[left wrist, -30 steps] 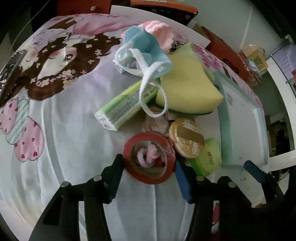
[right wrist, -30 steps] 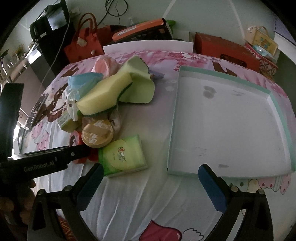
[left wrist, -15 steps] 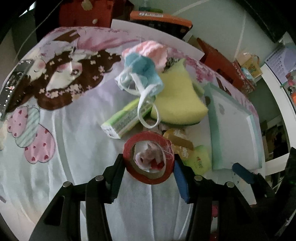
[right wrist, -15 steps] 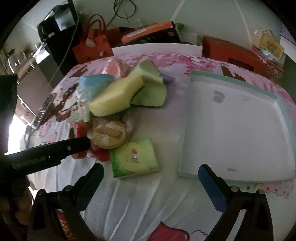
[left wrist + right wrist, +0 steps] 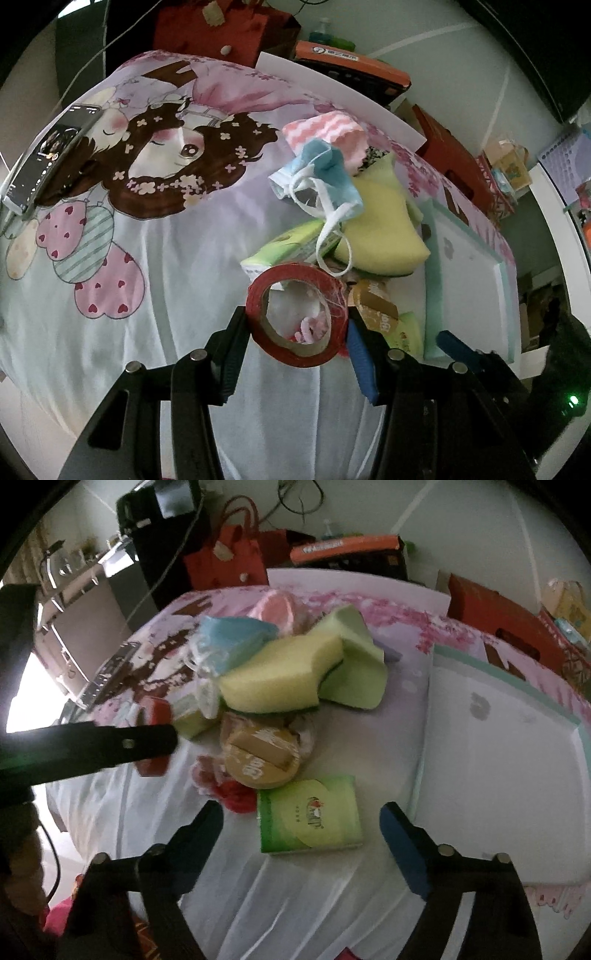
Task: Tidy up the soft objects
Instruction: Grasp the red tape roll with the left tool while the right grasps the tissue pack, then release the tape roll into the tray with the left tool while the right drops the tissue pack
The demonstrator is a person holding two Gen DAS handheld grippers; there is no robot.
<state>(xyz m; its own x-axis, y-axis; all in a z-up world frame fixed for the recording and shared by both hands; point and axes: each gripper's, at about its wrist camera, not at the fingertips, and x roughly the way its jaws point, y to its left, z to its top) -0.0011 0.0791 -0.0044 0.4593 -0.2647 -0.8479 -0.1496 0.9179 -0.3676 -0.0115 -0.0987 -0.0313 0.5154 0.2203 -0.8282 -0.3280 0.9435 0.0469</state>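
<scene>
My left gripper [image 5: 295, 328] is shut on a red tape roll [image 5: 295, 314] and holds it tilted above the cloth; the roll also shows in the right wrist view [image 5: 153, 734]. Behind it lies a pile: a yellow sponge [image 5: 380, 236] [image 5: 280, 672], a blue face mask [image 5: 325, 177] [image 5: 232, 638], a pink striped cloth [image 5: 325, 133], a green tissue pack [image 5: 288, 247]. My right gripper [image 5: 301, 825] is open around a second green tissue pack [image 5: 310, 819], its fingers apart from it. A round gold tin [image 5: 262, 757] sits beyond the pack.
A white tray with a teal rim [image 5: 498, 746] [image 5: 465, 280] lies at the right. A phone [image 5: 48, 155] lies at the far left edge. Red boxes and bags [image 5: 498, 613] stand behind the table. A pink hair tie [image 5: 314, 328] lies under the roll.
My left gripper has closed on the red tape roll and lifted it off the cloth. My right gripper has moved forward and left, so the green tissue pack is now between its fingers.
</scene>
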